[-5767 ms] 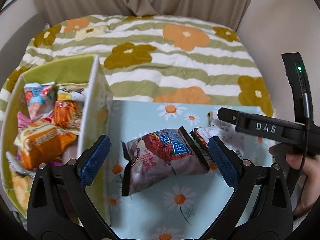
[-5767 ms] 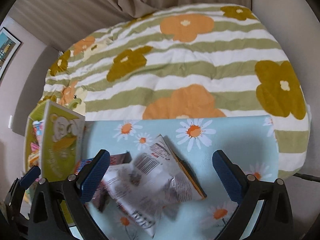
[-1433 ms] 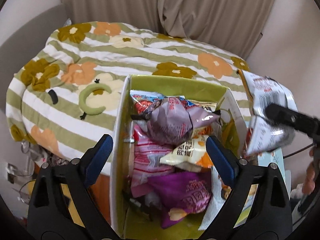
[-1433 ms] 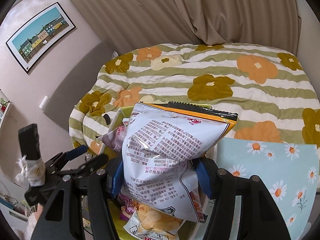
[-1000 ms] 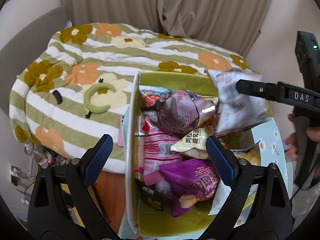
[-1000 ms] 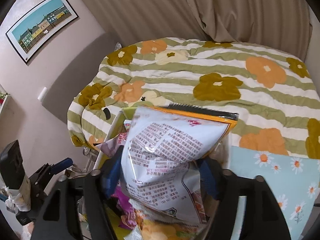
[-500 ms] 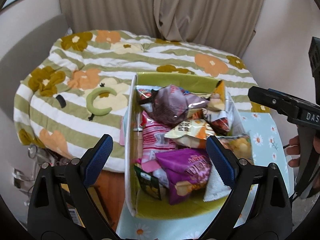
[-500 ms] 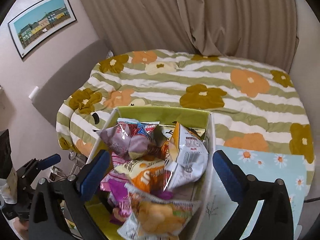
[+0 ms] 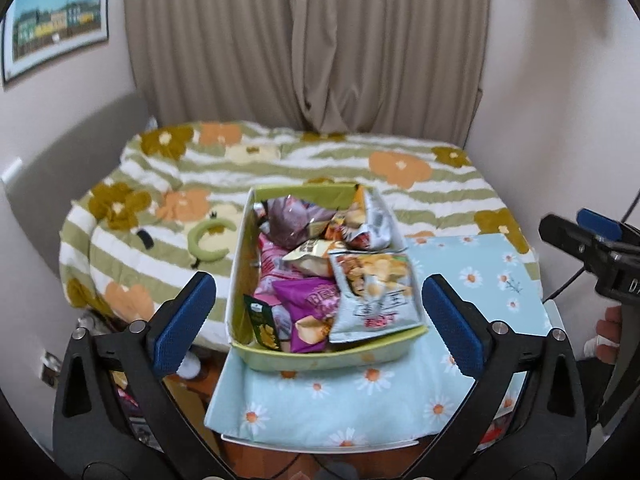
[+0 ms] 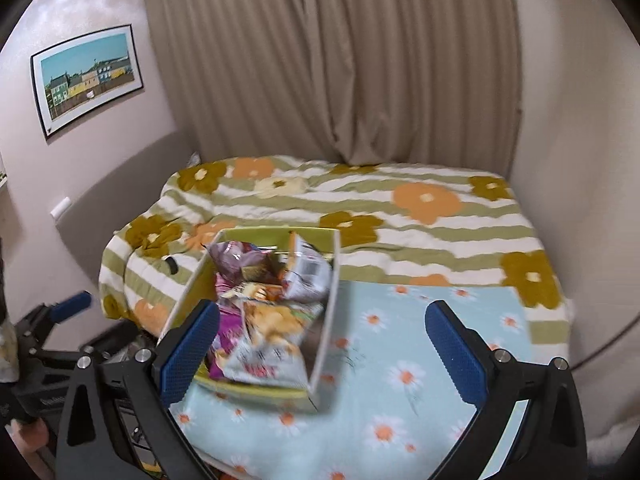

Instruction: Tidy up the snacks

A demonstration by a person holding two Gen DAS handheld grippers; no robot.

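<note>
A green and white box (image 9: 320, 356) full of several snack bags stands on the daisy-print tablecloth (image 9: 472, 280). A grey and white bag (image 9: 376, 220) lies at its far right, a chip bag (image 9: 370, 292) on top near the front. My left gripper (image 9: 316, 320) is open and empty, held back from the box. My right gripper (image 10: 320, 340) is open and empty, raised above the table to the right of the box (image 10: 324, 344). The grey and white bag (image 10: 306, 276) lies in the box in the right wrist view.
The bed with a floral striped quilt (image 9: 280, 160) lies behind the table. Curtains (image 9: 304, 40) hang at the back and a framed picture (image 10: 86, 76) on the left wall. The right gripper's body (image 9: 592, 256) shows at the right edge.
The right gripper let go of the grey and white bag into the box. Both grippers have pulled back and up, so the box looks smaller and farther.
</note>
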